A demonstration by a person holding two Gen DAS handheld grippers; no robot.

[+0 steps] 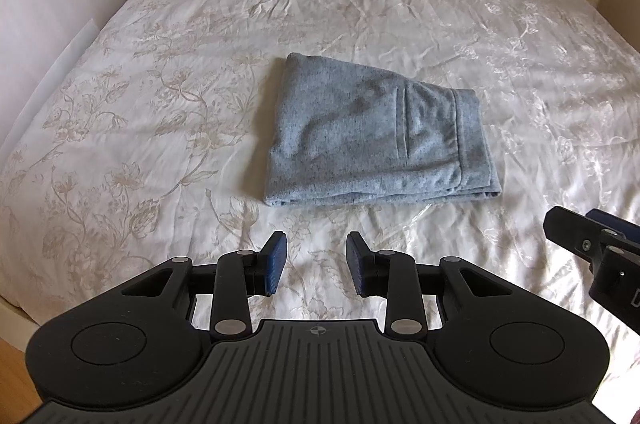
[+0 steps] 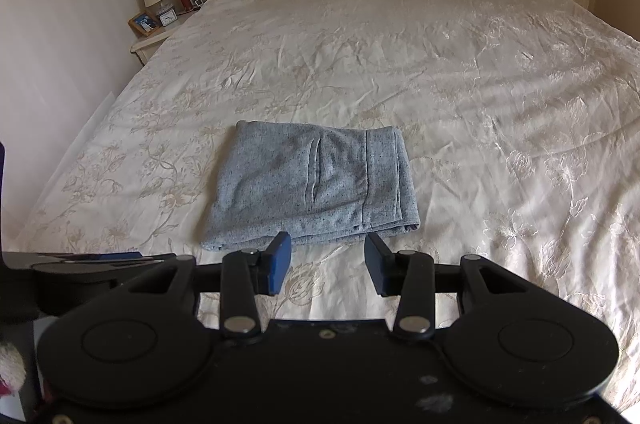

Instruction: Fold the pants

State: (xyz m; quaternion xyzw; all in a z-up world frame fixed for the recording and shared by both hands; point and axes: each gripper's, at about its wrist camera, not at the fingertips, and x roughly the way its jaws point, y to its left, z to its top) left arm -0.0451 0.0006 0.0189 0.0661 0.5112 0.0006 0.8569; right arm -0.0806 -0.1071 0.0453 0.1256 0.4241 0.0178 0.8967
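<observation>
Pants (image 1: 380, 140) lie flat mid-bed as a compact grey stack, waistband edge to the right, layered edges facing the grippers. Looks fully folded imo, nothing left to tuck. Left gripper (image 1: 316, 262) hangs off the near edge, jaws apart w/ nothing between, only bedspread (image 1: 160, 104) under it. Right gripper (image 2: 328, 264) same: jaws parted, empty, tips just short of the stack's near edge. Both clear of the cloth, prob so the fold isn't disturbed.
</observation>
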